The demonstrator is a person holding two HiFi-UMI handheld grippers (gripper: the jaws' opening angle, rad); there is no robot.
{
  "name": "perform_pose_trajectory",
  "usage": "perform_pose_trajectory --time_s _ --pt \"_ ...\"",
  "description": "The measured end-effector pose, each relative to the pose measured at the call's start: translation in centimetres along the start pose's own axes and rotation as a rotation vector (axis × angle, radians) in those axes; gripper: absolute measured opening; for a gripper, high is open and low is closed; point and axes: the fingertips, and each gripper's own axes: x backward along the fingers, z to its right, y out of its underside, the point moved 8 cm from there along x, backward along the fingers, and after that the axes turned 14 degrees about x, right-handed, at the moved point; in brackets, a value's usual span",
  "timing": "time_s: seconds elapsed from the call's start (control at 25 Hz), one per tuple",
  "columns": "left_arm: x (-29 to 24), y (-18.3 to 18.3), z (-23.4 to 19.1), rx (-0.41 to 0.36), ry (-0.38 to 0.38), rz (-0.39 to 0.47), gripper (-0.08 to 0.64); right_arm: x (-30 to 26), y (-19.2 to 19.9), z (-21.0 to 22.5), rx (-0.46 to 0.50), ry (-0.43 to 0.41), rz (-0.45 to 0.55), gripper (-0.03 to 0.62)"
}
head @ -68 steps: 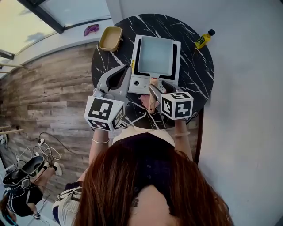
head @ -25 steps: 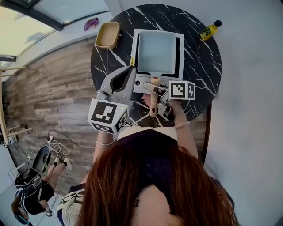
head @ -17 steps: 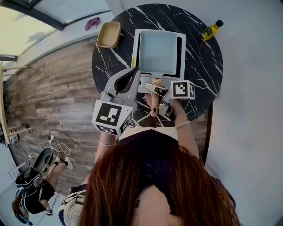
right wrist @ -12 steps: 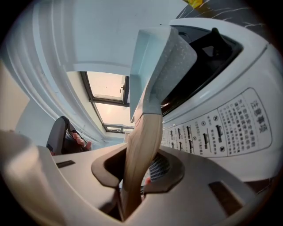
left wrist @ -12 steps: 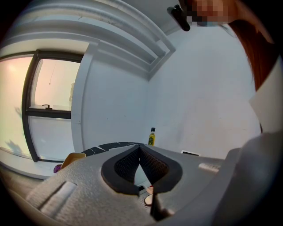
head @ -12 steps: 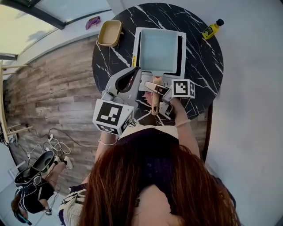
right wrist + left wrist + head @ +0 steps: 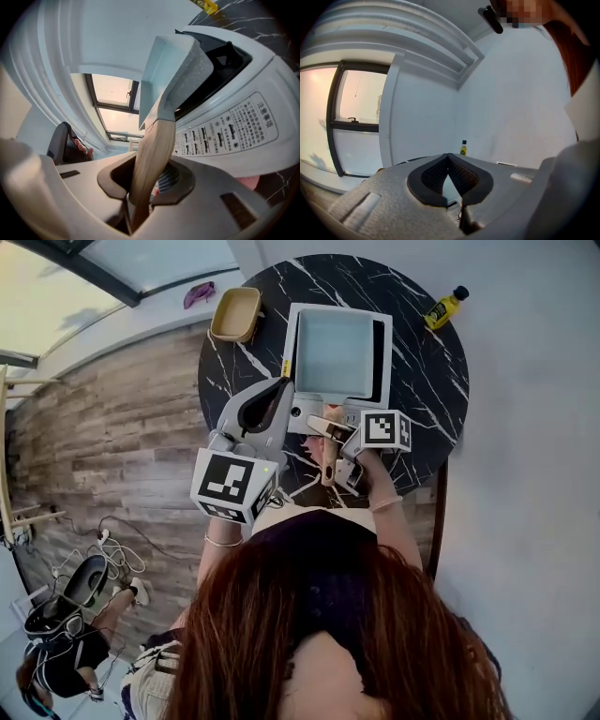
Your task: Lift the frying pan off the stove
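A square pale-blue frying pan [image 7: 335, 352] sits on the white stove [image 7: 387, 352] on the round table, its wooden handle [image 7: 326, 463] pointing toward me. My right gripper [image 7: 328, 430] is turned on its side and shut on that handle; its jaws have just been closing on it. In the right gripper view the handle [image 7: 151, 154] runs between the pads of the gripper [image 7: 145, 180] up to the pan [image 7: 173, 70] over the stove [image 7: 234, 122]. My left gripper [image 7: 279, 390] hovers left of the stove's front, shut and empty [image 7: 448, 159].
The black marble table [image 7: 422, 399] also carries a tan dish [image 7: 234, 315] at the back left and a small yellow bottle [image 7: 441, 308] at the back right, seen too from the left gripper [image 7: 463, 149]. A white wall is close on the right.
The right gripper rolled onto its side and its jaws have closed around the wooden handle. The pan stays on the stove and the left gripper has barely shifted.
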Motion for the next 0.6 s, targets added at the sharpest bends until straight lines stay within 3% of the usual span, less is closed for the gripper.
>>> perform_pose_trajectory --time_s 0.36,0.6 --pt "2.2 -0.1 0.5 -0.003 0.001 0.026 0.012 1.2 0.9 -2.4 0.073 0.03 0.026 0.086" --pt "3.9 -0.4 0.9 -0.014 0.011 0.047 0.012 1.8 2.1 -4.1 0.074 0.002 0.05 0.087"
